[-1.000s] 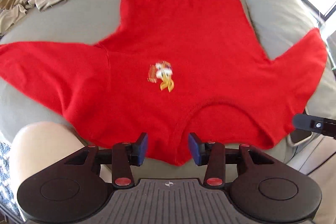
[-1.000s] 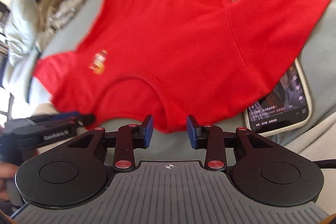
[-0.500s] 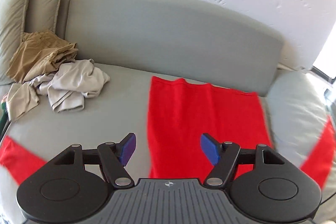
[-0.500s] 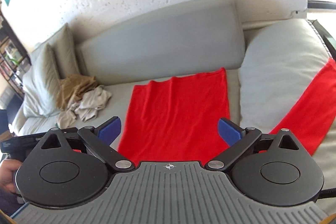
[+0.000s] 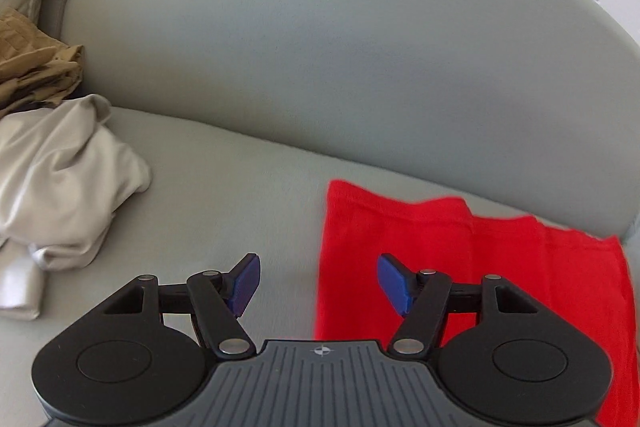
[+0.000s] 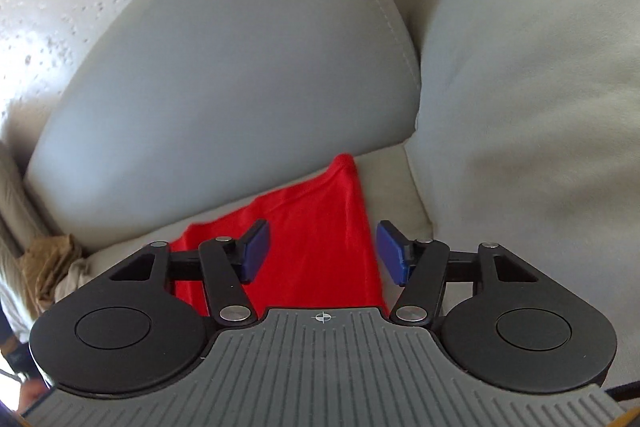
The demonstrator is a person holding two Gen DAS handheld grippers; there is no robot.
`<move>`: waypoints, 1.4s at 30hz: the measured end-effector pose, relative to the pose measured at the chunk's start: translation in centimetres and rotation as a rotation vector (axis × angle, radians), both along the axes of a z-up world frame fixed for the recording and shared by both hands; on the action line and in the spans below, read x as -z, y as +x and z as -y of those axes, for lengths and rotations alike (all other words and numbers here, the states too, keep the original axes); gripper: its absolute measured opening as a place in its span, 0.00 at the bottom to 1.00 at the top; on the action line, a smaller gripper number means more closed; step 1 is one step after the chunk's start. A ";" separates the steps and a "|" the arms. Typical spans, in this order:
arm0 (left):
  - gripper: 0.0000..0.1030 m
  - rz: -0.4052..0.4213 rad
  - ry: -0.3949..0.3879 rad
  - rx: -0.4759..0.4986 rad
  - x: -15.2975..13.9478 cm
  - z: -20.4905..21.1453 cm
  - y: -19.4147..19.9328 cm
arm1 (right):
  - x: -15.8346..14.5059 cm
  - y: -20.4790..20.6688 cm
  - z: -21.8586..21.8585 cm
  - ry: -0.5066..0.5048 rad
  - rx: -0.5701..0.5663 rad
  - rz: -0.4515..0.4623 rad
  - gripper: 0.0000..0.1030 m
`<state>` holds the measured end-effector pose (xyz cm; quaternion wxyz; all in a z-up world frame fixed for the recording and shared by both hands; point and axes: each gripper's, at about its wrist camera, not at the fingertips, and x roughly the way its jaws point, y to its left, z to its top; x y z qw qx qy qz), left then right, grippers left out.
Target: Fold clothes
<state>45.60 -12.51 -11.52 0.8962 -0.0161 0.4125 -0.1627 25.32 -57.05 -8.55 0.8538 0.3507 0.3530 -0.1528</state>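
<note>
Both grippers over the far hem of a red shirt [image 5: 472, 267] on a grey sofa [image 5: 320, 47] — nothing gripped.

L gripper [image 5: 318, 283]: jaws part-open & closing, pads clear of cloth; the shirt's far left corner lies just right of the gap, flat on the seat. R gripper [image 6: 322, 253]: jaws part-open & closing above the shirt's far right corner, fabric seen between the pads but not pinched. Beige and tan clothes [image 5: 60, 167] are heaped at left; large cushion [image 6: 540, 87] at right.

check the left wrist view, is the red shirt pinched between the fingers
No: the red shirt lies flat on the sofa seat, and the closing left gripper has only air between its fingers.
</note>
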 end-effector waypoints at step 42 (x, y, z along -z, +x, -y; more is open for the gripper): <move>0.67 0.030 0.157 0.176 -10.7 -2.5 -21.0 | -12.6 -16.9 -9.1 -0.100 -0.134 0.150 0.59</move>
